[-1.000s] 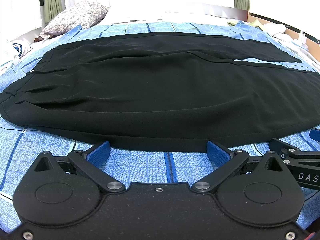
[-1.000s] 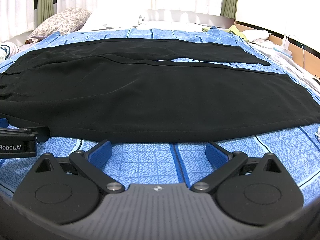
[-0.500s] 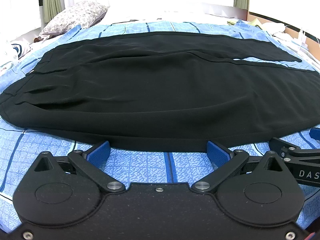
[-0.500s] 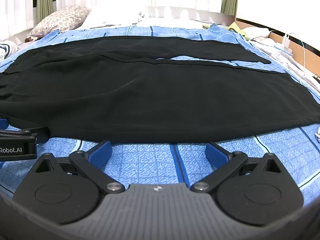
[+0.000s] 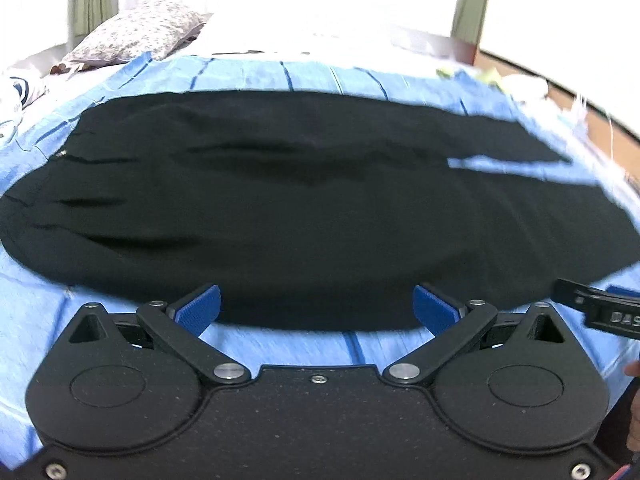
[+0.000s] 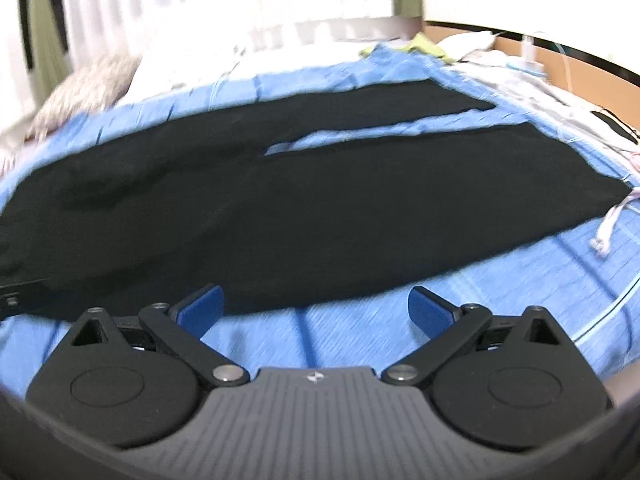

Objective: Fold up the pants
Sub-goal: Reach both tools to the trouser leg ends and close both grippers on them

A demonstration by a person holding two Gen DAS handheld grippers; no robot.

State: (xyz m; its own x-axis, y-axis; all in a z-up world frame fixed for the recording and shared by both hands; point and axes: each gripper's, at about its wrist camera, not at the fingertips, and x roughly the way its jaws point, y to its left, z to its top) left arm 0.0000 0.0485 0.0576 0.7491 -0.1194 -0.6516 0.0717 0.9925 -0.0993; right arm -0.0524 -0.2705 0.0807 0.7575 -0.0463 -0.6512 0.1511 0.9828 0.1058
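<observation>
Black cloth fills most of the left wrist view: the pants point(image 5: 304, 200) lie spread flat on a blue patterned bedspread point(image 5: 36, 312), waist end to the left and the two legs running off to the right, with a thin sliver of blue showing between them near the cuffs. The left claw point(image 5: 316, 306) sits low at the near hem with its blue pads point(image 5: 198, 311) spread wide and nothing between them; the hem lies right at the tips, and I cannot tell whether they touch it. The other tool's arm pokes in at the right edge.

From the right wrist view, the same pants point(image 6: 320, 216) stretch across the bed, the split between the legs plainer. The right claw point(image 6: 314, 306) is likewise wide open and empty, its left pad at the hem and its right pad over bare bedspread point(image 6: 440, 264).

The fabric looks thin, light and limp, likely a little slippery, so it should drape and slide rather than hold a crease. The near long edge seems the sensible place to pinch, one claw toward the waist and one toward the cuffs.

Both views are blurred. Beyond the bed are a flowered pillow point(image 5: 136, 34), pale curtains point(image 6: 168, 4) and white cables point(image 6: 604, 232) trailing on the right.
</observation>
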